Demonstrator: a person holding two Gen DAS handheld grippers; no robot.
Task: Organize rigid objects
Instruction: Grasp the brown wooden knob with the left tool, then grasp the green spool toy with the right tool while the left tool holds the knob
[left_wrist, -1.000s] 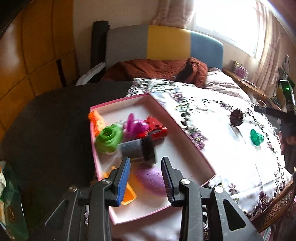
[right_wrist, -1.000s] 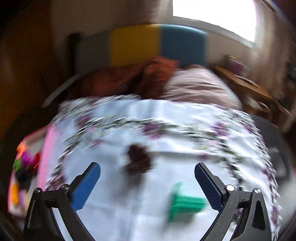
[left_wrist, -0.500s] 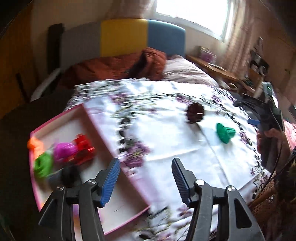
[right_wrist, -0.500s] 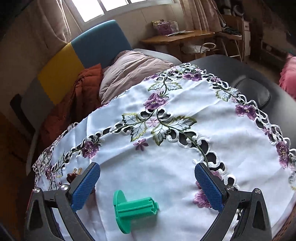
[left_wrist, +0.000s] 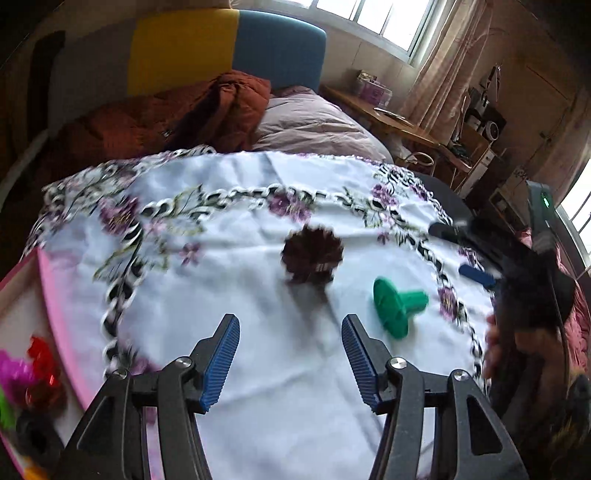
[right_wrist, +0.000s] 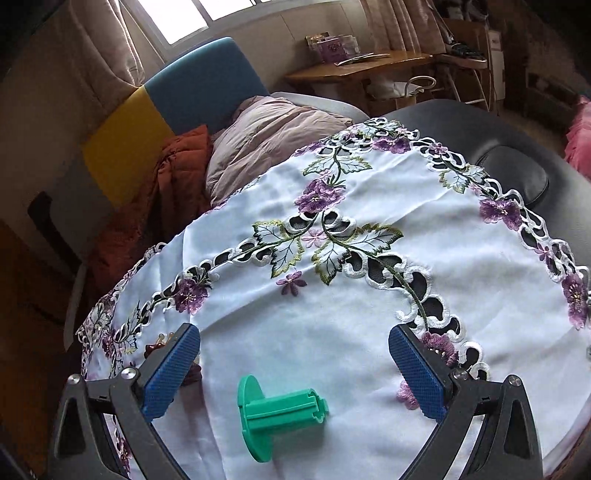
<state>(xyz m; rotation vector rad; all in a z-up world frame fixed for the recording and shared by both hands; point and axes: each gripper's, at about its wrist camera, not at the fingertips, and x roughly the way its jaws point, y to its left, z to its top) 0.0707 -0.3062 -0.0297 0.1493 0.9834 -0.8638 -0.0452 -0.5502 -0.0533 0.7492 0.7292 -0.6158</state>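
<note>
A green plastic spool (right_wrist: 273, 415) lies on its side on the white embroidered cloth (right_wrist: 351, 321), between the wide-open fingers of my right gripper (right_wrist: 293, 373). It also shows in the left wrist view (left_wrist: 397, 306). A dark brown fluted mould (left_wrist: 312, 254) sits on the cloth ahead of my open, empty left gripper (left_wrist: 290, 358); a sliver of it peeks past the right gripper's left finger (right_wrist: 159, 347). A pink-rimmed box (left_wrist: 55, 332) at the far left holds several coloured toys (left_wrist: 40, 365).
The cloth covers a dark round table (right_wrist: 480, 129). Behind it are a rust-red quilt (left_wrist: 177, 114), a pink-grey pillow (left_wrist: 314, 125) and a yellow-and-blue headboard (left_wrist: 229, 48). A wooden desk (right_wrist: 369, 62) stands at the back right. The right gripper shows at the right edge (left_wrist: 476, 275).
My left gripper has swung right, away from the box, and now faces the brown mould, with its fingers opened wider. My right gripper has moved in until the green spool lies between its fingers.
</note>
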